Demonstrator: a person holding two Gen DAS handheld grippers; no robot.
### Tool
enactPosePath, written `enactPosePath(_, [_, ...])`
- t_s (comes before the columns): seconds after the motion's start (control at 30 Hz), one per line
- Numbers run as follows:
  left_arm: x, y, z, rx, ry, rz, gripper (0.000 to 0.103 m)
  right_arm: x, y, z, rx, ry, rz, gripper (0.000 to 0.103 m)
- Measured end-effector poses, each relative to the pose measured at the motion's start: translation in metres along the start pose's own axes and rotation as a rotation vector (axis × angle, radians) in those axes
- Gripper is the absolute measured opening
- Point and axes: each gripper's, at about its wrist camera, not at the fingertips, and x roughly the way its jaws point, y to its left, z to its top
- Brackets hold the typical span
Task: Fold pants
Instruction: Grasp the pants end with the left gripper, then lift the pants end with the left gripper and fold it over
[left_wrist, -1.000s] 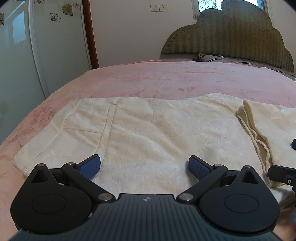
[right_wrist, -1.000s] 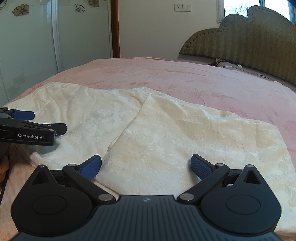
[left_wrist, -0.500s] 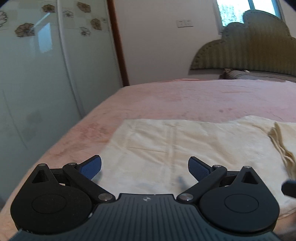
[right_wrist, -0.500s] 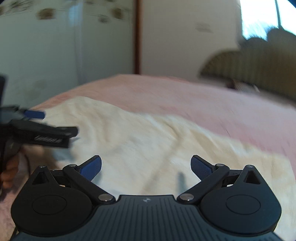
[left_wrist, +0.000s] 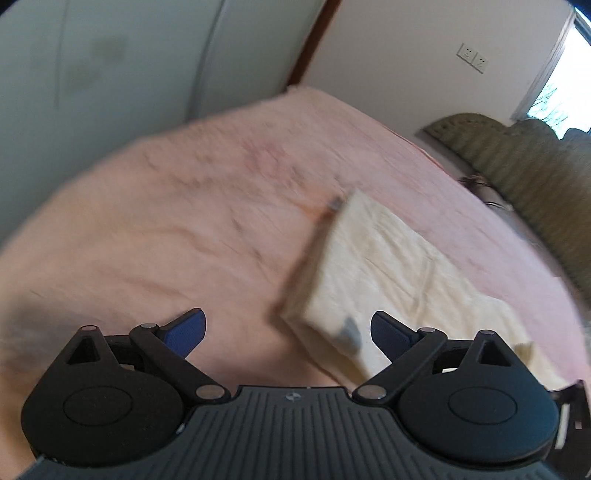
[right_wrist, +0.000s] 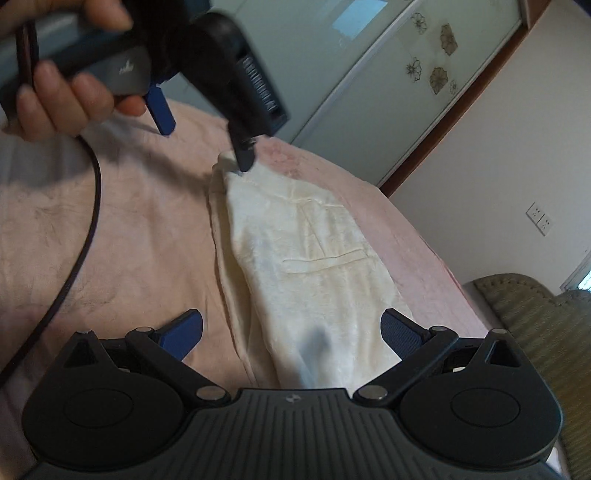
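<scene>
The cream pants lie flat on the pink bed, blurred by motion in the left wrist view. My left gripper is open and empty above the pants' near corner. In the right wrist view the pants stretch away from my right gripper, which is open and empty over their near end. The left gripper shows there too, held in a hand, with one fingertip at the pants' far corner.
The pink bedspread covers the bed. A green padded headboard stands at the right. Glass wardrobe doors and a brown door frame stand beyond the bed. A black cable hangs from the left gripper.
Both grippers have swung and tilted sharply, so the views turned. The left one moved toward the pants' left end. Both stayed open and empty.
</scene>
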Motion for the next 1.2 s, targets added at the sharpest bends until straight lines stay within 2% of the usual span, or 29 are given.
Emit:
enactPosePath(0.07, [0.01, 0.001, -0.002, -0.045, 0.042, -0.051, 0.098, 0.006, 0.008, 0.005, -0.039, -0.012, -0.047, 0.103])
enactPosePath(0.2, [0.022, -0.001, 0.001, -0.087, 0.053, -0.085, 0.102, 0.022, 0.017, 0.016, -0.101, -0.03, -0.131, 0.103])
enactPosePath(0.33, [0.037, -0.001, 0.009, -0.131, 0.078, -0.18, 0.102, 0.037, 0.02, 0.028, -0.144, -0.054, -0.164, 0.1])
enactPosePath(0.4, [0.048, 0.0, 0.013, -0.148, 0.093, -0.228, 0.102, 0.044, 0.023, 0.033, -0.165, -0.07, -0.151, 0.084])
enactPosePath(0.43, [0.054, 0.001, 0.017, -0.157, 0.087, -0.239, 0.103, 0.047, 0.027, 0.034, -0.173, -0.066, -0.127, 0.066])
enactPosePath(0.47, [0.058, 0.001, 0.019, -0.163, 0.082, -0.249, 0.103, 0.05, 0.028, 0.036, -0.174, -0.06, -0.103, 0.051])
enactPosePath(0.53, [0.063, 0.0, 0.024, -0.181, 0.079, -0.258, 0.103, 0.053, 0.029, 0.038, -0.162, -0.063, -0.082, 0.038])
enactPosePath(0.63, [0.069, 0.002, 0.029, -0.217, 0.075, -0.279, 0.1, 0.047, 0.017, 0.038, -0.076, -0.08, -0.066, 0.036])
enactPosePath(0.7, [0.071, 0.002, 0.032, -0.22, 0.069, -0.272, 0.091, 0.036, -0.002, 0.038, 0.007, -0.094, 0.034, 0.037])
enactPosePath(0.77, [0.073, -0.001, 0.033, -0.196, 0.077, -0.239, 0.05, 0.023, -0.023, 0.037, 0.098, -0.103, 0.194, 0.038])
enactPosePath(0.8, [0.074, -0.002, 0.033, -0.18, 0.073, -0.207, 0.043, 0.015, -0.034, 0.035, 0.145, -0.118, 0.242, 0.038])
enactPosePath(0.87, [0.074, -0.002, 0.032, -0.172, 0.062, -0.189, 0.023, 0.006, -0.059, 0.031, 0.252, -0.136, 0.269, 0.038])
enactPosePath(0.93, [0.071, 0.001, 0.031, -0.188, 0.048, -0.214, 0.018, 0.007, -0.083, 0.024, 0.362, -0.143, 0.27, 0.04])
enactPosePath(0.97, [0.069, 0.0, 0.031, -0.182, 0.042, -0.214, 0.016, 0.013, -0.092, 0.019, 0.409, -0.126, 0.262, 0.046])
enactPosePath(1.03, [0.066, -0.005, 0.03, -0.158, 0.027, -0.198, 0.015, 0.034, -0.099, 0.01, 0.447, -0.024, 0.234, 0.051])
enactPosePath(1.1, [0.061, -0.012, 0.029, -0.129, 0.007, -0.174, 0.013, 0.053, -0.092, 0.0, 0.42, 0.081, 0.217, 0.052])
enactPosePath(1.2, [0.041, -0.032, 0.027, -0.072, -0.051, -0.147, 0.012, 0.054, -0.094, -0.003, 0.449, 0.063, 0.207, 0.052])
